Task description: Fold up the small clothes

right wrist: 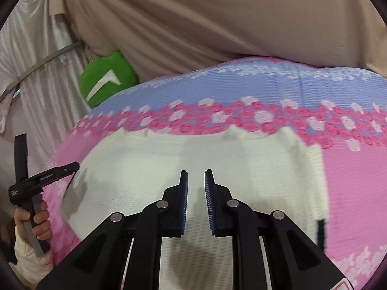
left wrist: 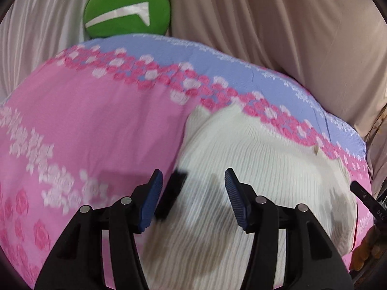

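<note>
Bright even light, soft shadows, motion blur, fisheye-warped dark corners

Home bedroom being suggested: bed being covered by pink-and-blue floral bedsheet (left wrist: pixel 79 111), walls being draped with beige curtain (right wrist: pixel 205 19) and whitish curtain (left wrist: pixel 36 36), green plush cushion (left wrist: pixel 125 17) being tucked against drapes.

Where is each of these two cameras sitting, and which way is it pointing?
Left wrist: on the left gripper, angled down at the white ribbed knit garment on the pink-and-blue floral bedspread.
Right wrist: on the right gripper, same garment; a hand shows at the left edge.
Shared: garment, bedspread, round green cushion.
</note>
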The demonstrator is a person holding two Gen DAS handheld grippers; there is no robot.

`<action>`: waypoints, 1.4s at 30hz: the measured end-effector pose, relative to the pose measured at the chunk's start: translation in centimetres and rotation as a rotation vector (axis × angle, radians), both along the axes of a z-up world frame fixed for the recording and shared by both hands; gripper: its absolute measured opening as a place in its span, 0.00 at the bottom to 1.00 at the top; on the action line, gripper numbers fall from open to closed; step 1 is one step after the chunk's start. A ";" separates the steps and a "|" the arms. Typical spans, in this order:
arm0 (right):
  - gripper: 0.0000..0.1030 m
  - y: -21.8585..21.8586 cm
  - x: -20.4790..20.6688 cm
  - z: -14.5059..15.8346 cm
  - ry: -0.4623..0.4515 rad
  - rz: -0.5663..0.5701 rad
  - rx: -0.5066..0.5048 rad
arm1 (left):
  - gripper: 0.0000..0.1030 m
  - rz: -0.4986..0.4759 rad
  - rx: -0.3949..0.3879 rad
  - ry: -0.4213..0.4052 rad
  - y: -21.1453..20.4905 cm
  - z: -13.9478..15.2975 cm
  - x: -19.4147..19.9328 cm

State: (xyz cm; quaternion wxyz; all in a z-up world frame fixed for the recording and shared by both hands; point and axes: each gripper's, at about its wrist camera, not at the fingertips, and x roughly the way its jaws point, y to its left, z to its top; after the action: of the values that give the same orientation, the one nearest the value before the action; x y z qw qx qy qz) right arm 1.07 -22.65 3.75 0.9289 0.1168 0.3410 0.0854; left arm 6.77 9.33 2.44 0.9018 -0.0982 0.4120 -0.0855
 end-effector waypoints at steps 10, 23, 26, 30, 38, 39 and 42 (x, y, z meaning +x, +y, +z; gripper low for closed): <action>0.10 4.4 4.3 -5.0 0.091 0.059 -0.071 | 0.59 0.058 -0.050 0.083 2.7 -2.9 -2.4; 0.10 3.9 4.0 -5.2 0.074 0.063 -0.024 | 0.86 0.114 -0.062 0.090 2.1 -3.7 -1.1; 0.10 3.8 4.0 -5.2 0.073 0.063 -0.021 | 0.86 0.085 -0.042 0.086 0.8 -3.7 -0.6; 0.11 3.7 3.9 -5.2 0.073 0.066 0.003 | 0.55 0.041 -0.082 0.090 -0.4 -3.3 0.2; 0.12 3.4 3.9 -5.2 0.071 0.072 0.046 | 0.22 -0.061 -0.151 0.003 -3.7 2.0 -1.1; 0.13 3.3 3.8 -5.1 0.070 0.074 0.057 | 0.22 -0.087 -0.153 -0.020 -4.8 3.0 -1.6; 0.18 1.9 3.0 -4.6 0.064 0.069 0.158 | 0.22 -0.187 -0.155 -0.081 -8.8 5.6 -2.8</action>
State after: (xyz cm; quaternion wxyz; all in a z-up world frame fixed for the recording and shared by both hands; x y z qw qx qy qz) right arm 4.06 -20.79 -0.81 0.9019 0.1806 0.3665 0.1400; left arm 3.95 0.57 8.06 0.8955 -0.1252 0.3748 -0.2050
